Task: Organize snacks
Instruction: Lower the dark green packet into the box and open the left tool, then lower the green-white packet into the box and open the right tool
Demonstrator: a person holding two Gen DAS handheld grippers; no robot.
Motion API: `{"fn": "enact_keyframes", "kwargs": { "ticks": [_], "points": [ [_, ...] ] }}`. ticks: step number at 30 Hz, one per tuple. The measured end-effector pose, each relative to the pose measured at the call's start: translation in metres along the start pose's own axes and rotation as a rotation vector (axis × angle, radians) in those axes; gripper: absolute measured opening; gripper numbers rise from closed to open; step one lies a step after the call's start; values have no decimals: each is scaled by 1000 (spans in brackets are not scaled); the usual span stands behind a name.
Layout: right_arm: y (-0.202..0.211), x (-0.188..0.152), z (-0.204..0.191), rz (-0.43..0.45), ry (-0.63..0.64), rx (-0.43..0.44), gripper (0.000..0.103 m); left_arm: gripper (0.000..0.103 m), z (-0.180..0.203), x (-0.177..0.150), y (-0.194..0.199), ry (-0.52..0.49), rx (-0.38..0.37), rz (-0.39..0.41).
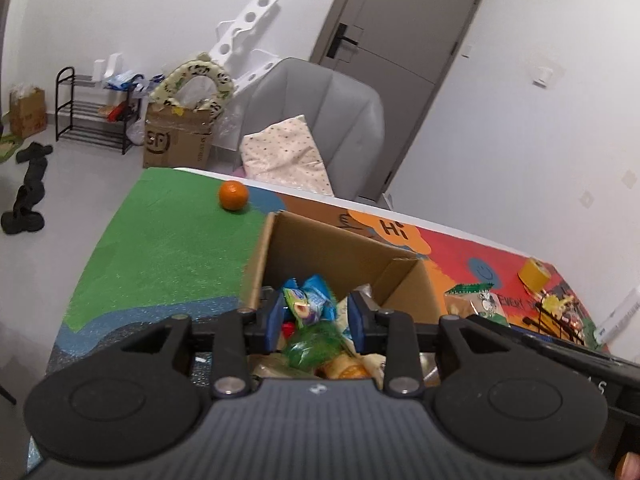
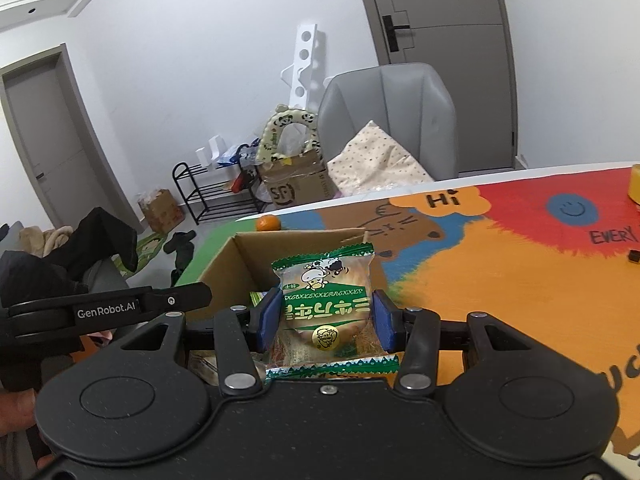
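Observation:
An open cardboard box (image 1: 340,248) stands on the colourful table mat and holds several snack packets. My left gripper (image 1: 316,316) hangs over the box with its blue pads on either side of a blue snack packet (image 1: 310,300) that sticks up from the pile. My right gripper (image 2: 326,316) is shut on a green-and-clear pastry packet (image 2: 326,304) and holds it above the near right edge of the box (image 2: 256,256). The same pastry packet shows at the right of the box in the left wrist view (image 1: 476,300).
An orange (image 1: 233,196) lies on the green part of the mat beyond the box. A yellow tape roll (image 1: 534,274) sits at the far right. A small black block (image 2: 633,256) lies on the mat. A grey chair (image 2: 386,120) stands behind the table.

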State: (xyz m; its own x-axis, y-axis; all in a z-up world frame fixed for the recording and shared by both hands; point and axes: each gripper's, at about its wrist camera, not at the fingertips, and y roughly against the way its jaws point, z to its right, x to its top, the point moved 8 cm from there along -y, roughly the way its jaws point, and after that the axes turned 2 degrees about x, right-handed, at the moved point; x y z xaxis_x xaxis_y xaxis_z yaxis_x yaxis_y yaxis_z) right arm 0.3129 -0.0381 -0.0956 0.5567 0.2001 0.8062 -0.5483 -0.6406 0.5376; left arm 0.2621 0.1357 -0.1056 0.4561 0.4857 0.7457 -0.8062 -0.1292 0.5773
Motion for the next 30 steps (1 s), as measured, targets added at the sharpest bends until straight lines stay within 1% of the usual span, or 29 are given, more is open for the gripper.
{"fn": "enact_keyframes", "kwargs": {
  "ticks": [2, 6, 10, 11, 12, 13, 14, 15, 17, 25, 26, 27, 29, 30],
  "points": [
    [-4, 2, -4, -1, 4, 10, 46, 37, -6, 1, 3, 13, 8, 8],
    [-14, 3, -12, -13, 1, 29, 46, 44, -12, 3, 10, 3, 21, 16],
    [-21, 7, -20, -13, -20, 63, 46, 54, -14, 5, 16, -8, 30, 29],
    [-22, 9, -22, -13, -29, 77, 49, 57, -14, 6, 17, -8, 33, 30],
    [-22, 10, -23, -15, -40, 98, 54, 58, -15, 6, 19, -6, 36, 32],
    [-22, 10, -25, -12, -47, 116, 58, 59, -15, 7, 19, -6, 37, 33],
    [-21, 10, -26, -10, -44, 123, 63, 62, -16, 7, 20, -5, 40, 33],
    [-20, 10, -26, -6, -41, 120, 64, 64, -16, 7, 21, -8, 42, 35],
    [-18, 8, -25, -7, -45, 114, 64, 72, -18, 8, 23, -14, 47, 44],
    [-6, 2, -15, -15, -59, 94, 65, 79, -14, 8, 25, -13, 47, 56],
    [-5, 2, -15, -13, -61, 91, 68, 80, -13, 8, 26, -15, 45, 57],
    [-3, 2, -13, -9, -64, 88, 74, 81, -11, 8, 26, -19, 44, 58],
    [1, 2, -10, 1, -75, 80, 77, 83, -8, 7, 28, -28, 46, 60],
    [2, 1, -8, 3, -77, 76, 77, 84, -7, 6, 29, -36, 47, 60]
  ]
}}
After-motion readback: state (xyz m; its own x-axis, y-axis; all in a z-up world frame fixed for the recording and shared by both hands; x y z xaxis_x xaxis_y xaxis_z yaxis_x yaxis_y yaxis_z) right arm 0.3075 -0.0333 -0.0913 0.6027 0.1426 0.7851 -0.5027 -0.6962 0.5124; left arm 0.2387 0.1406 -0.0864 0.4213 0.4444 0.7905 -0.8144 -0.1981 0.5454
